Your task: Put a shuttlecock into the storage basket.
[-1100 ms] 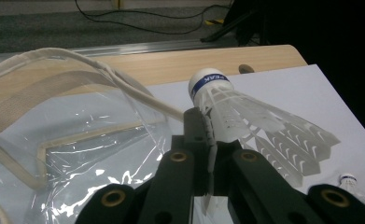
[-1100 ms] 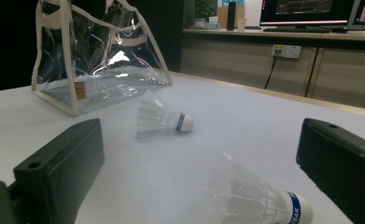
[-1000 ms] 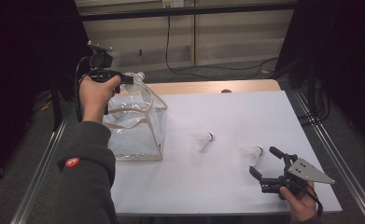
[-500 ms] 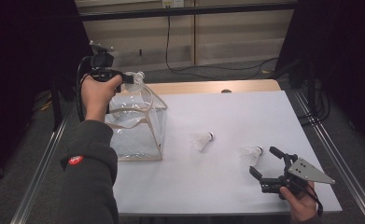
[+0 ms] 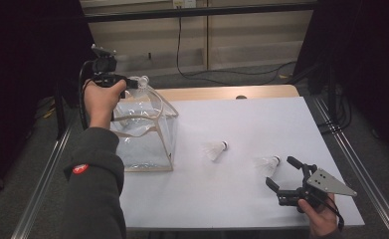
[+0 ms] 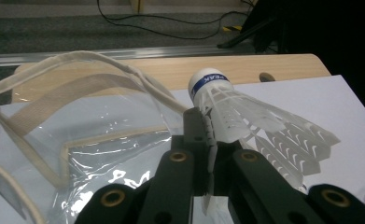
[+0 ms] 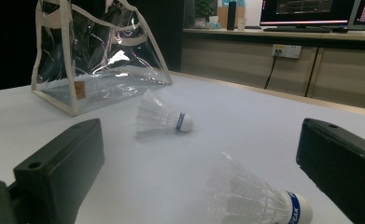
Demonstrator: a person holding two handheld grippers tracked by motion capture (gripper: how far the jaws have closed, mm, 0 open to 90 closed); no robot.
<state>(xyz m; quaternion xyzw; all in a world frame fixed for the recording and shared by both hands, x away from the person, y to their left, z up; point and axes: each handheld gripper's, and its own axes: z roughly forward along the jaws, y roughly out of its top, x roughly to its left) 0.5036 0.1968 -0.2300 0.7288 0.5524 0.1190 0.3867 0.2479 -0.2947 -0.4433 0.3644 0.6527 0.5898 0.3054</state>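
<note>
My left gripper (image 5: 132, 82) is raised over the open top of a clear plastic bag (image 5: 145, 132) with beige trim. It is shut on the feather skirt of a white shuttlecock (image 6: 245, 116) with a blue band, cork end pointing away. Below it the bag's mouth (image 6: 77, 140) gapes wide. Two more shuttlecocks lie on the white table: one mid-table (image 5: 215, 149) and one (image 5: 267, 163) just ahead of my right gripper (image 5: 281, 172). That gripper is open near the front right, and the nearer shuttlecock (image 7: 255, 198) lies between and just beyond its jaws, untouched. The farther one (image 7: 164, 116) lies toward the bag (image 7: 96, 60).
The white sheet (image 5: 242, 124) covers most of the table, with a wooden strip (image 5: 222, 93) along the far edge. Metal rails (image 5: 351, 164) run down both sides. Cables (image 5: 222, 74) trail on the floor behind the table.
</note>
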